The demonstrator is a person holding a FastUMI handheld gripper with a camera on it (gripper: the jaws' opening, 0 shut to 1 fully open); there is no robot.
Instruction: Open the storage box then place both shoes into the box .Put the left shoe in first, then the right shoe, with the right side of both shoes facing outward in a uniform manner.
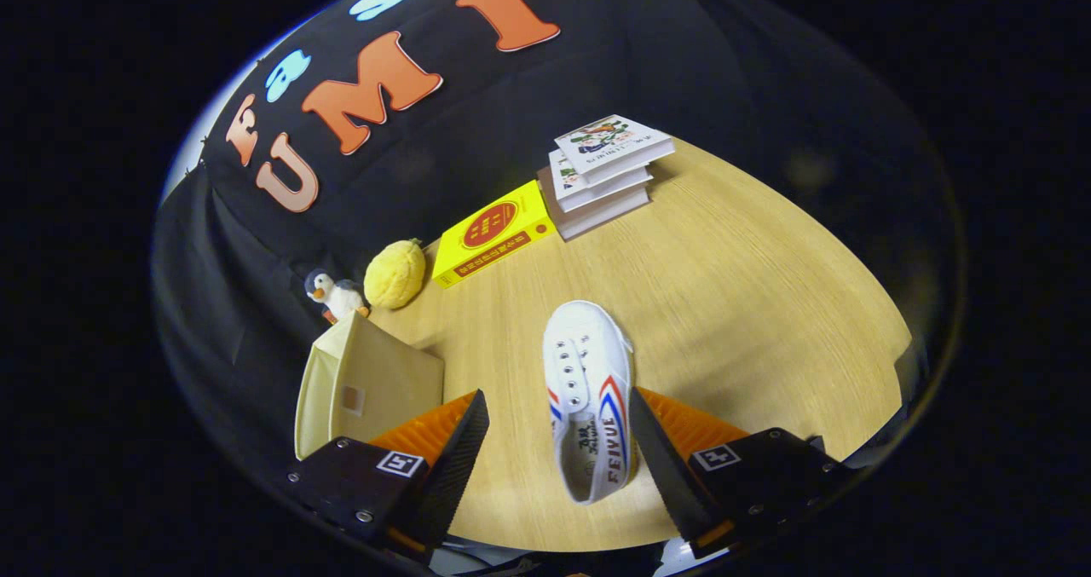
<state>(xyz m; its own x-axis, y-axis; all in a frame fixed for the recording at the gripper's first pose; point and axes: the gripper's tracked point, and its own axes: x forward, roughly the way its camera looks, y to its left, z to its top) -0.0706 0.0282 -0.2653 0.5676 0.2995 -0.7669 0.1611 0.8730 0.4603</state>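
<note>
A white canvas shoe [590, 394] with red and blue side stripes lies on the wooden table [750, 304], toe pointing away. Its heel end sits between my fingers, close to the right finger [660, 462] and apart from the left finger [452, 458]. My gripper [558, 449] is open, and neither finger presses on the shoe. A pale yellow storage box [366, 385] stands just left of the left finger, its lid looking tipped up; its inside is hidden.
Beyond the box sit a small penguin toy [334, 296] and a yellow plush ball [395, 274]. A yellow book [493, 232] lies flat farther back, and beside it is a stack of books [603, 172]. Bare table spreads to the right.
</note>
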